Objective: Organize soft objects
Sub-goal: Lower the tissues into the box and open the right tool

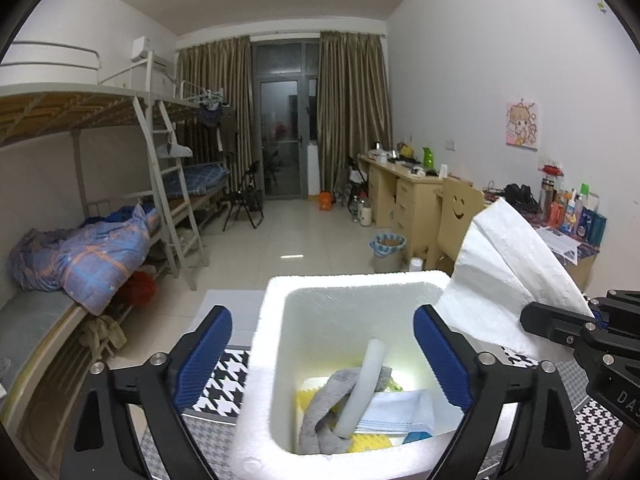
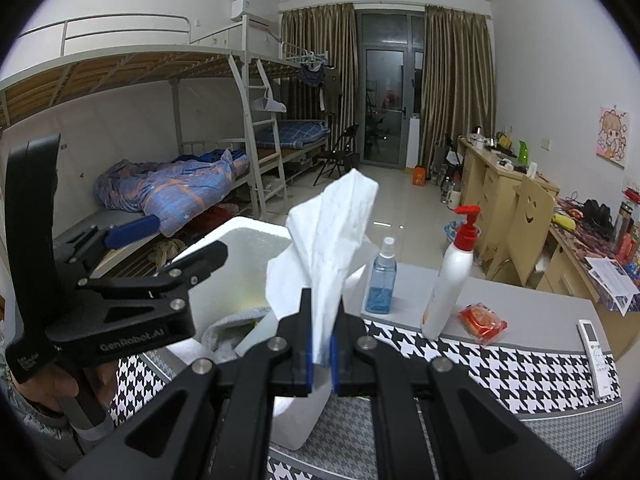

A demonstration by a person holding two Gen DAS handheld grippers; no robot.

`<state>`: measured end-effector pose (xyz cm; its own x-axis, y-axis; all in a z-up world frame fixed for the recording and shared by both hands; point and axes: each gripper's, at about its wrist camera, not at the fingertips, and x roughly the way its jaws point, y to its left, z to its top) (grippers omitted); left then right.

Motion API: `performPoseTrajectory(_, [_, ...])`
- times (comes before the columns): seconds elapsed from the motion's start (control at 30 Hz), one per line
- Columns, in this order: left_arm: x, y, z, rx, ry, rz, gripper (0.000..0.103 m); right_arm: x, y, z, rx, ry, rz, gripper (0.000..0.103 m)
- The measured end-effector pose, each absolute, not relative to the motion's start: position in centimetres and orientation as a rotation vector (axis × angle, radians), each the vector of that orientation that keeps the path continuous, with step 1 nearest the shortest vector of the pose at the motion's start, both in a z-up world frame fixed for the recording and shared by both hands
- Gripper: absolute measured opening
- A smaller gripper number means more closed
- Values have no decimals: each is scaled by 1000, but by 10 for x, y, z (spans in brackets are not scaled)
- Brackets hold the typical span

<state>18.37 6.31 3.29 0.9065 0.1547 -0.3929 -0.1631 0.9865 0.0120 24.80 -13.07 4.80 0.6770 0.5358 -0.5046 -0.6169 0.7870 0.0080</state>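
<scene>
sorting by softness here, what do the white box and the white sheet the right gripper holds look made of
White box: seemingly expanded foam, with thick matte walls and a grainy, beaded surface. White sheet: probably tissue or paper towel, thin, creased and faintly embossed, standing limp above the right gripper.

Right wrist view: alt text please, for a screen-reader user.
The right gripper is shut on a white tissue that stands upright beside a white foam box. The left gripper hangs open over the box; a spray bottle and pump bottle stand behind.
</scene>
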Motion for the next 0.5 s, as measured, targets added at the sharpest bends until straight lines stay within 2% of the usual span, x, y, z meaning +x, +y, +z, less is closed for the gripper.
performPoseTrajectory(0.23, [177,65,38,-12,374,194,102,247,-130,50,-163,505,664,9])
performPoseTrajectory(0.5, [168,73,40,-22,358,217,102,244,-126,51,-164,500,678,9])
